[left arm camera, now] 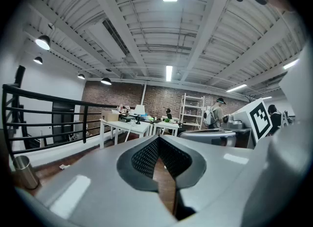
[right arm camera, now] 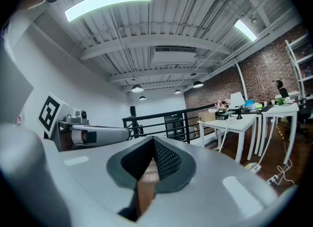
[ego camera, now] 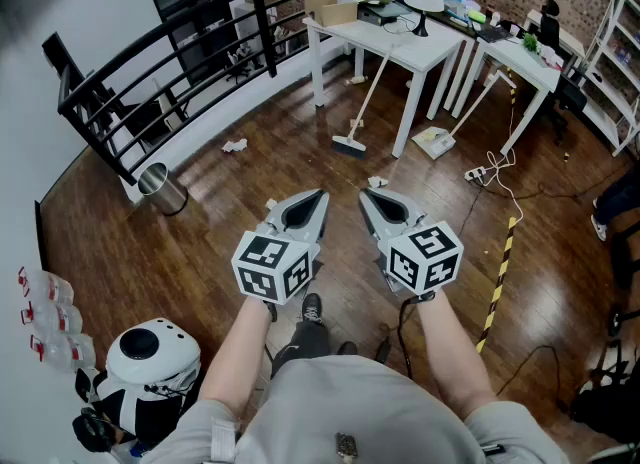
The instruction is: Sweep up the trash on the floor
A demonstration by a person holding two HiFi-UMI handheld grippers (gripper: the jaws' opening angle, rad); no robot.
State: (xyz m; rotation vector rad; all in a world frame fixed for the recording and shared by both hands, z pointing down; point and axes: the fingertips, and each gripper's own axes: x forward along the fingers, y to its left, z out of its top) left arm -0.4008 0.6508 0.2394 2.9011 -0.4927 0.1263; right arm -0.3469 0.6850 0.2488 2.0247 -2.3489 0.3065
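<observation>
The left gripper (ego camera: 320,195) and right gripper (ego camera: 365,196) are pale grey wedge shells with dark mesh pads (left arm camera: 144,158) — each backed by a white cube (ego camera: 272,267) of black square markers. Behind them is a light grey short-sleeved shirt (ego camera: 340,402) — a dark cable (ego camera: 402,330) hangs beneath the right gripper.

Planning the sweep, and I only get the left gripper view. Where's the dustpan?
Observer: The pale long-handled dustpan sits on the wooden floor, its handle leaning against the right-hand white table.
Operator: Any trash I can't see?
Observer: A small white paper scrap lies just ahead of the right gripper.
Operator: Is that gripper free?
Observer: Yes, its jaws are shut on nothing.
</observation>
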